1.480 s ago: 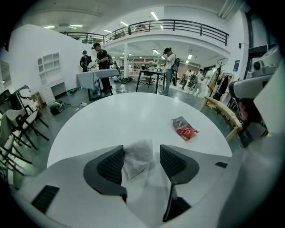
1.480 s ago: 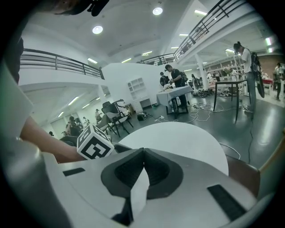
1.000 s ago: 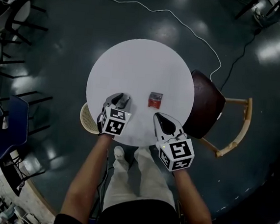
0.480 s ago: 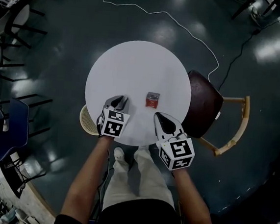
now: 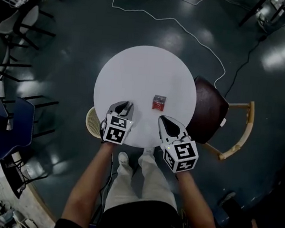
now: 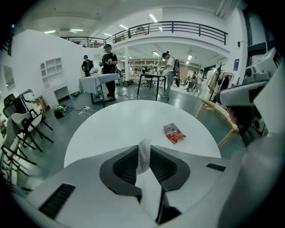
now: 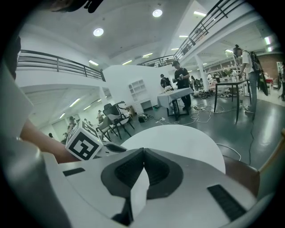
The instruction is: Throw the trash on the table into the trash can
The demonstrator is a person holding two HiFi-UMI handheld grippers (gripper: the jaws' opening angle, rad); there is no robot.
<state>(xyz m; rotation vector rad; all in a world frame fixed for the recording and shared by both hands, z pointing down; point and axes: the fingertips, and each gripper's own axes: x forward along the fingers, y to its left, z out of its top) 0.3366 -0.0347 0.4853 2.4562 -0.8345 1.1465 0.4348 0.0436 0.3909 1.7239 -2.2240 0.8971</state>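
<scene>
1. Trash wrapper (image 5: 158, 102), red, crumpled and silvery at one end, lies flat on the round white table (image 5: 136, 70), right of centre and apart from both your tools.
2. Your left gripper (image 5: 124, 106) has just been closing its jaws. It pinches a thin, crinkled white paper strip (image 6: 144, 156) upright between the pads.
3. Your right gripper (image 5: 165, 121) is closed tight with nothing in it.
4. A pale woven basket (image 5: 90, 121) sits on the floor beside the table, left of your left gripper.

A brown chair (image 5: 209, 108) stands near a white cable (image 5: 177, 20).
</scene>
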